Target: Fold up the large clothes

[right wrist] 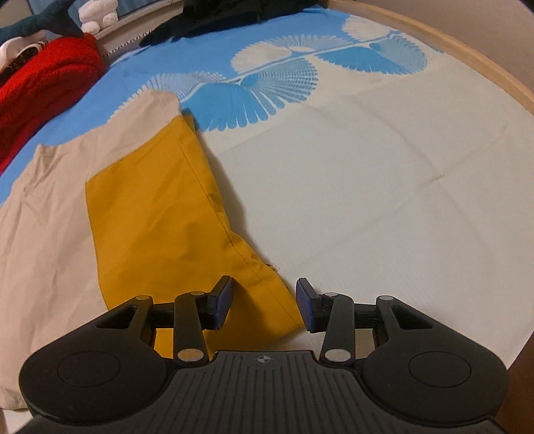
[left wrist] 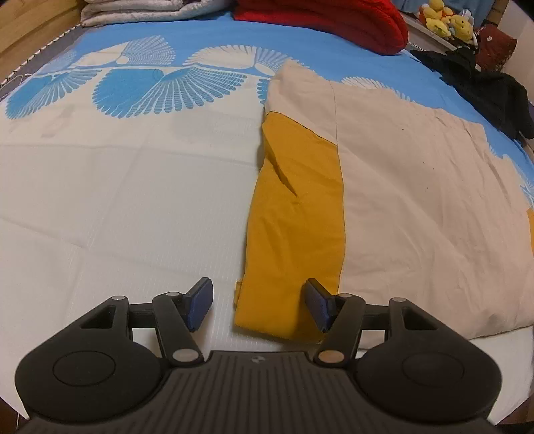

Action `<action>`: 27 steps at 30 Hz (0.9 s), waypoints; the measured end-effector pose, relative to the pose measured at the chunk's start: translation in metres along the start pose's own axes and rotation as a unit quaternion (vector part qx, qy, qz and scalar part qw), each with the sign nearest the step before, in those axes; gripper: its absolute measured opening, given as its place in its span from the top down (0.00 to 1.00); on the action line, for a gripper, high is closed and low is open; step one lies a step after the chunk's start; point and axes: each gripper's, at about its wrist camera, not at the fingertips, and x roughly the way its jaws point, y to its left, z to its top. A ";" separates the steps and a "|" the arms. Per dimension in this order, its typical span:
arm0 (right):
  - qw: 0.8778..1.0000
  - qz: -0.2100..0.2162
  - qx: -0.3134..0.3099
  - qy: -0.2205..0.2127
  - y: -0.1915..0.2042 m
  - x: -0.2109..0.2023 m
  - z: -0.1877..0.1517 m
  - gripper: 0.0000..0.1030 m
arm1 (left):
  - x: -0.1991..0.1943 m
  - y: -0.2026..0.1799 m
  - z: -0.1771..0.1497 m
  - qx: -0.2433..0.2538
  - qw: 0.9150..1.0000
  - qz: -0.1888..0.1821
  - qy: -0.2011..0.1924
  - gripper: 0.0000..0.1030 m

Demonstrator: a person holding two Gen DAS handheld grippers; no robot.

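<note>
We hover both spread grippers, left point(left wrist: 258, 305) and right point(right wrist: 263, 302), over the beige-and-mustard garment point(left wrist: 400, 200) lying flat on the bed point(left wrist: 133, 200). Soft, light cloth; we judge its mustard sleeve hem point(right wrist: 267, 293) the best hold

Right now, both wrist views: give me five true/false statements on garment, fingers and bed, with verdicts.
1. The garment is beige with mustard-yellow panels. True.
2. The left gripper is clamped on the cloth. False: its fingers stand apart, pressing nothing.
3. The right gripper has a yellow corner between its open fingers. True.
4. The bed sheet is plain green. False: white and blue, fan pattern.
5. A red knit item lies at the bed's far end. True.
</note>
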 end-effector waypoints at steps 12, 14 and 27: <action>1.000 -0.007 -0.012 0.011 0.002 0.009 0.002 0.58 | 0.011 0.001 0.009 0.004 1.000 -0.001 0.005 0.36; 1.000 -0.007 -0.013 0.010 0.003 0.009 0.002 0.58 | 0.011 0.000 0.010 0.004 1.000 0.000 0.006 0.36; 1.000 -0.009 -0.016 0.010 0.003 0.009 0.002 0.58 | 0.012 -0.002 0.010 0.007 1.000 0.002 0.007 0.36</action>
